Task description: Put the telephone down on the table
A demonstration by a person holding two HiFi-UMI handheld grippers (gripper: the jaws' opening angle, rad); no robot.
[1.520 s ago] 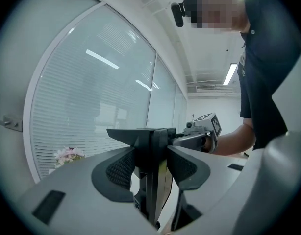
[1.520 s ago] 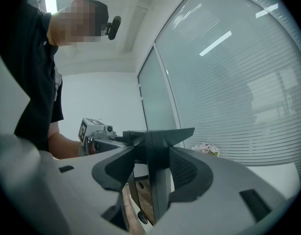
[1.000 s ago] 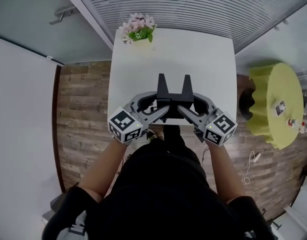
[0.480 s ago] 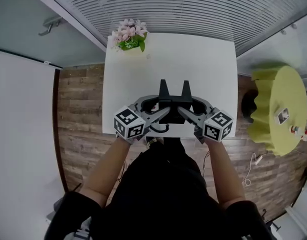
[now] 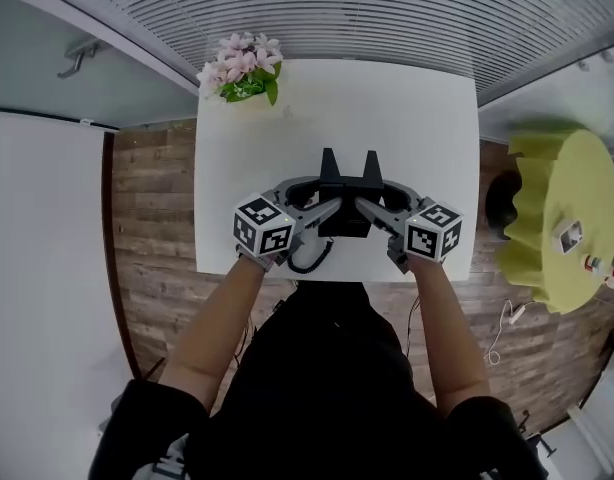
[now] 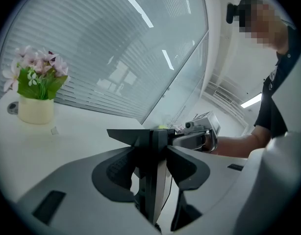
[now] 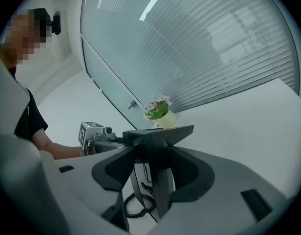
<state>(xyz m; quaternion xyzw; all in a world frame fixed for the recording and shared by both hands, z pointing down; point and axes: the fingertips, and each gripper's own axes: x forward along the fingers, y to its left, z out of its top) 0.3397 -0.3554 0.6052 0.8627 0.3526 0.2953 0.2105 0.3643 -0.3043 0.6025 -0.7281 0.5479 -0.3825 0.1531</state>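
Black angular plastic telephone (image 5: 347,190) is being clamped by left gripper (image 5: 327,213) and right gripper (image 5: 367,213) over white table (image 5: 427,118); it could be tipped by uneven release.

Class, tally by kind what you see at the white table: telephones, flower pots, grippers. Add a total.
telephone: 1
flower pot: 1
grippers: 2 (left gripper, right gripper)
Total: 4

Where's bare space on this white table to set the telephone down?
The table is bare across its far middle and right side, from the flower pot to the right edge. Crowded: the far left corner and beneath the telephone.
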